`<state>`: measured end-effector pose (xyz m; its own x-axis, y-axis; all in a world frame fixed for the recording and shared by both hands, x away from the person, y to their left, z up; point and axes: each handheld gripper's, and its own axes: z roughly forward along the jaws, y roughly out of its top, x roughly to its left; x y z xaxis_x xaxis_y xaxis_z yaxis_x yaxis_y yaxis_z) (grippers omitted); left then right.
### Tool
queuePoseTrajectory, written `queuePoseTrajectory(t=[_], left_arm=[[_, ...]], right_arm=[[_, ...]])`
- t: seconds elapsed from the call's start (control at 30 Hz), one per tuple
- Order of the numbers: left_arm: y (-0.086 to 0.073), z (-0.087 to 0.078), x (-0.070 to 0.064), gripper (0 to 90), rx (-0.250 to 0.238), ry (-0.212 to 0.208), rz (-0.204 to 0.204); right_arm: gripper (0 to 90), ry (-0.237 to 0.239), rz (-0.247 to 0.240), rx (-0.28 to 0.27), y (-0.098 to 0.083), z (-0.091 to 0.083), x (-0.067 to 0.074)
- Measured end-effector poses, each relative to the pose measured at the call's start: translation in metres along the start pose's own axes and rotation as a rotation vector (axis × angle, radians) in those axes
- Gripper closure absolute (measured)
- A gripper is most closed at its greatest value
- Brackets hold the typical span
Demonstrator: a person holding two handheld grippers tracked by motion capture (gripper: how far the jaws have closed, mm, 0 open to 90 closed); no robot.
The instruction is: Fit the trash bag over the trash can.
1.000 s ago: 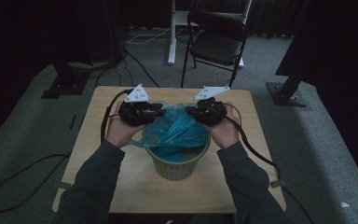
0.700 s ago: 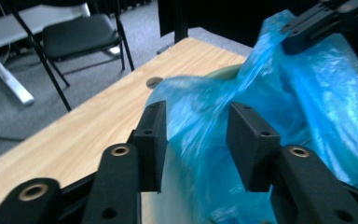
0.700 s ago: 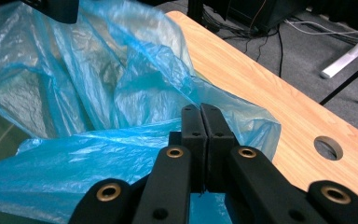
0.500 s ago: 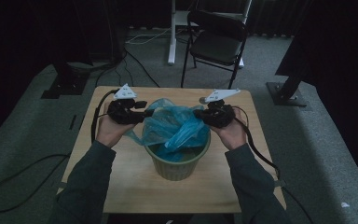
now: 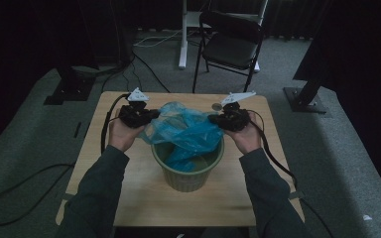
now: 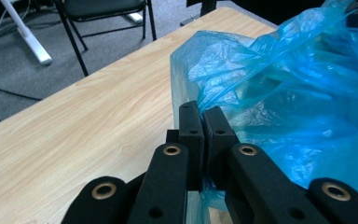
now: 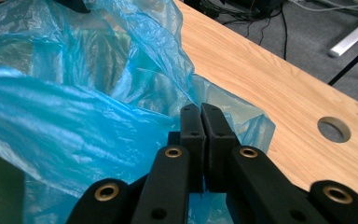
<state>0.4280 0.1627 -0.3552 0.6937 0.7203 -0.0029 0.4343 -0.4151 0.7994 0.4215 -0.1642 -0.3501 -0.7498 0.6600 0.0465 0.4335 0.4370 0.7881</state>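
My left gripper, whose jaws have just been closing, and right gripper pinch the blue bag over the green bin on the counter, whose hole the right gripper view shows close up.

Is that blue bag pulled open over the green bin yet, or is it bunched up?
Partly spread. The blue bag is stretched between both grippers, its lower part in the green bin, its rim not over the bin's edge.
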Motion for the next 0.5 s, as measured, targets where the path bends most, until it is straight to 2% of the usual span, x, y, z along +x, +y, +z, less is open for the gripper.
queuePoseTrajectory(t=[0.1,0.2,0.33,0.5], left_arm=[[-0.001,0.004,0.002,86.5,0.008,0.002,-0.010],[-0.004,0.012,0.008,85.2,0.018,-0.004,-0.040],[-0.006,0.017,0.011,84.8,0.025,-0.018,-0.061],[-0.009,0.025,0.012,84.4,0.047,-0.031,-0.076]], right_arm=[[89.0,0.014,0.024,-0.009,-0.001,0.003,-0.005],[89.1,0.009,0.045,-0.017,-0.002,0.004,-0.010],[89.2,-0.001,0.054,-0.008,-0.004,0.005,-0.015],[89.4,0.004,0.097,0.015,-0.013,0.011,-0.023]])
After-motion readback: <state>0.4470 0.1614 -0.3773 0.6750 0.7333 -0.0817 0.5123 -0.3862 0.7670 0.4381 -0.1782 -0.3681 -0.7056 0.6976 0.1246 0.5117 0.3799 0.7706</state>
